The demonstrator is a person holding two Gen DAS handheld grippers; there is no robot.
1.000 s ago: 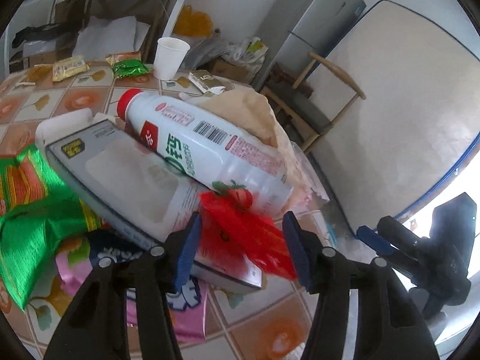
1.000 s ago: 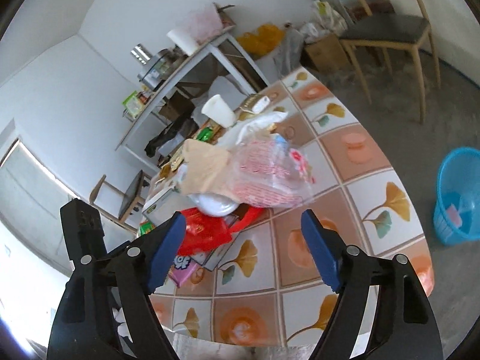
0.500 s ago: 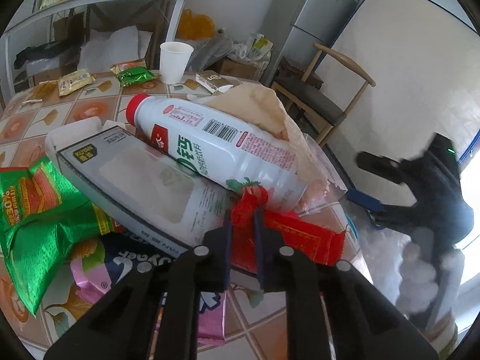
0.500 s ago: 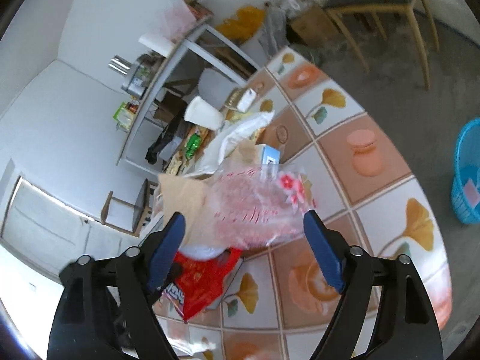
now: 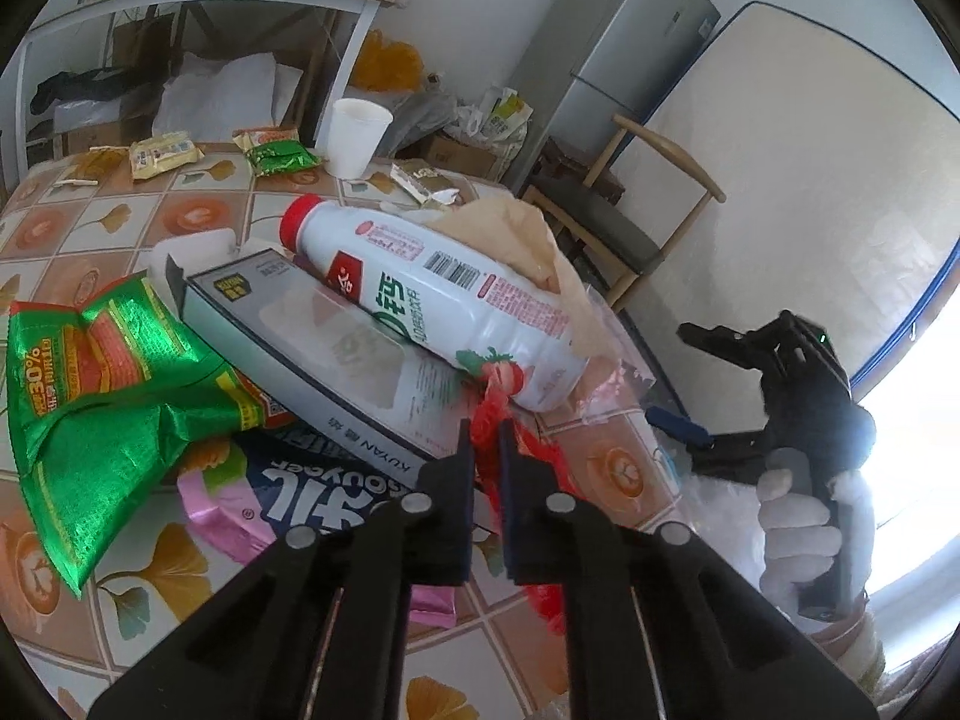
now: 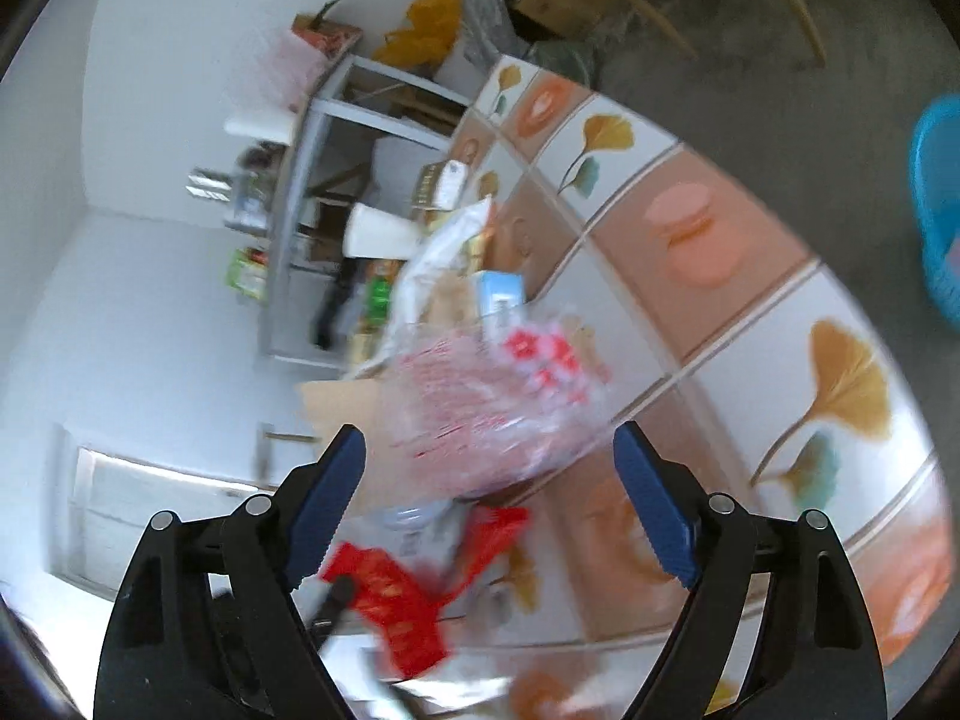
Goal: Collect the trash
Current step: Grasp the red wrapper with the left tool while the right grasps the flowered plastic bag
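On the tiled table point(image 5: 72, 228) lies a heap of trash. In the left wrist view my left gripper point(image 5: 485, 429) is closing, and its pads pinch a red wrapper point(image 5: 493, 405) at the foot of a white drink bottle point(image 5: 432, 300). The bottle rests on a grey box point(image 5: 312, 348). My right gripper point(image 6: 487, 438) is open, and a clear plastic bag with red print point(image 6: 486, 414) lies just ahead between its fingers, untouched. The red wrapper point(image 6: 384, 594) shows blurred below that bag. A gloved hand point(image 5: 798, 528) holds the right gripper at the table's right edge.
A green snack bag point(image 5: 108, 372) and a pink wrapper point(image 5: 216, 498) lie left of the box. A paper cup point(image 5: 357, 138) and small packets stand at the far side. A wooden chair point(image 5: 606, 228) is beyond the table. A blue basket point(image 6: 939, 204) sits on the floor.
My left jaws have closed from wide open onto the red wrapper. The right gripper has rolled and come down closer to the clear bag, still open.
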